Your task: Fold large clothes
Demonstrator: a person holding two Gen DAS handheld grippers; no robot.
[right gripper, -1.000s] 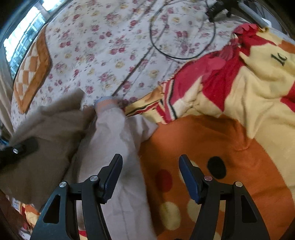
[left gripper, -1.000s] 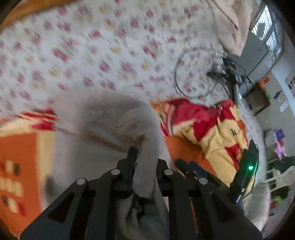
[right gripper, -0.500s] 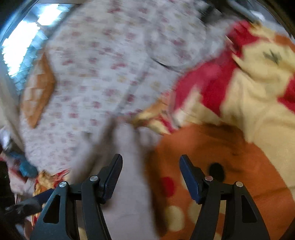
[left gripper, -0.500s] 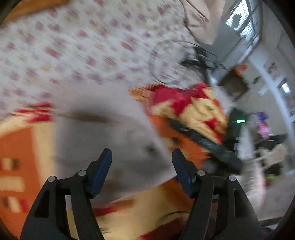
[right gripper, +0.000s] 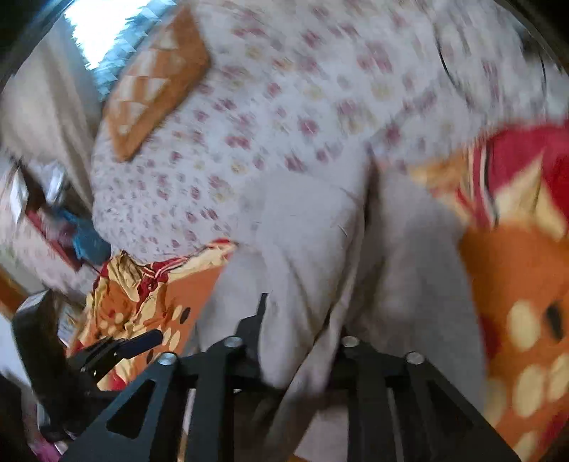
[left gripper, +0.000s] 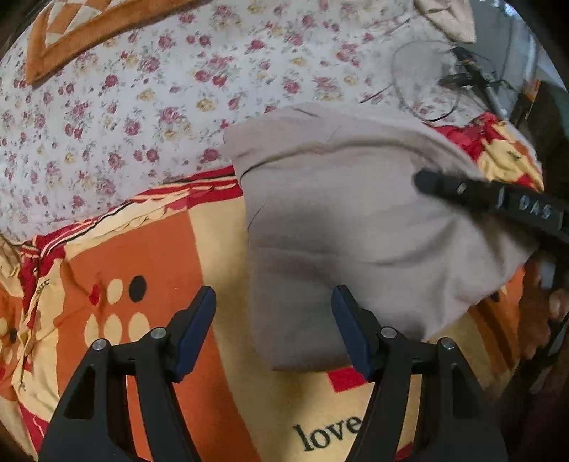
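Fabric fills the space nearest my right gripper (right gripper: 298, 341): its jaws are closing, and a fold of the beige garment (left gripper: 359, 227) is bunched between the fingers (right gripper: 254, 330), which pinch it close to the camera. From that wrist view the picture is smeared, yet the pale cloth clearly runs up and away from the pinch, lying across the orange patterned blanket (right gripper: 515, 270).

My left gripper (left gripper: 274, 327) stands with its fingers spread wide and nothing between the blue pads (left gripper: 197, 327). It hovers above the blanket's near part, where I can read the printed word "love" (left gripper: 329, 431). The garment's lower edge lies just past the right-hand pad, partly behind it; whether that pad touches the cloth I cannot tell.

Further out in the left view, the garment lies as a broad folded slab over the blanket, its far corner reaching onto the floral sheet (left gripper: 142, 106). The right gripper comes in from the right edge as a dark bar over the cloth, with the person's hand (left gripper: 537, 312) behind it.

Beyond that lies a black cable loop (left gripper: 423, 81) on the sheet, and an orange checked pillow (left gripper: 64, 32) at the far left.
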